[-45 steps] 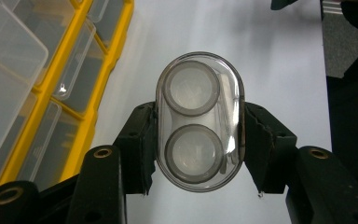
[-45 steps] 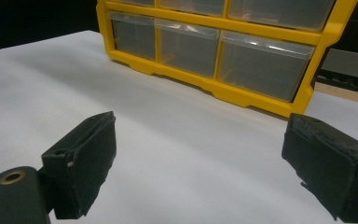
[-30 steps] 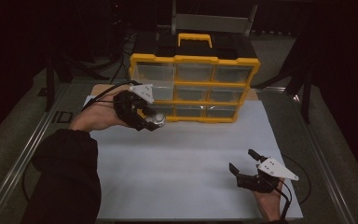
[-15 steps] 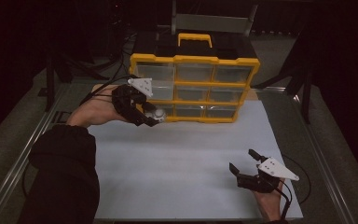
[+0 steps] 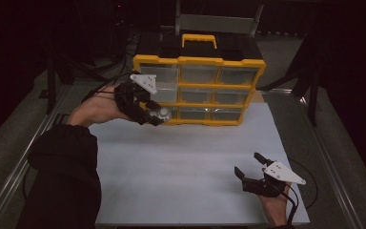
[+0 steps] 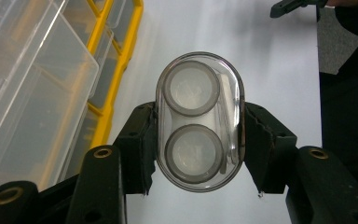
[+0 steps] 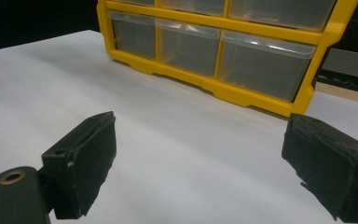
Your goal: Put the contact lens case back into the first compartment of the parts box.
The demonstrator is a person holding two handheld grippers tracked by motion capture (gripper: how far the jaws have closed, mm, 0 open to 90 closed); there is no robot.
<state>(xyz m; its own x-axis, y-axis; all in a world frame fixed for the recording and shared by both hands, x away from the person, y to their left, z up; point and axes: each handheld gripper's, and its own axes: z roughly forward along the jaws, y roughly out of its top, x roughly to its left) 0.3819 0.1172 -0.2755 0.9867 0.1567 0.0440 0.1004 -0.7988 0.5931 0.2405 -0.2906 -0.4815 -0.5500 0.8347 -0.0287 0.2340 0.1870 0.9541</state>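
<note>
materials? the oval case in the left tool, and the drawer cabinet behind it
Oval case: looks like clear glossy plastic; you see through to two grey-rimmed round pieces inside, and its rim glints. Held between the left tool pads. Drawer cabinet: yellow frame, likely moulded plastic with a dull sheen; drawers are translucent, slightly frosted plastic by the look.

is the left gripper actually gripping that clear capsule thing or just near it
Gripping it. In the left gripper view both pads press the sides of the clear oval case, held off the white table by the left gripper.
</note>
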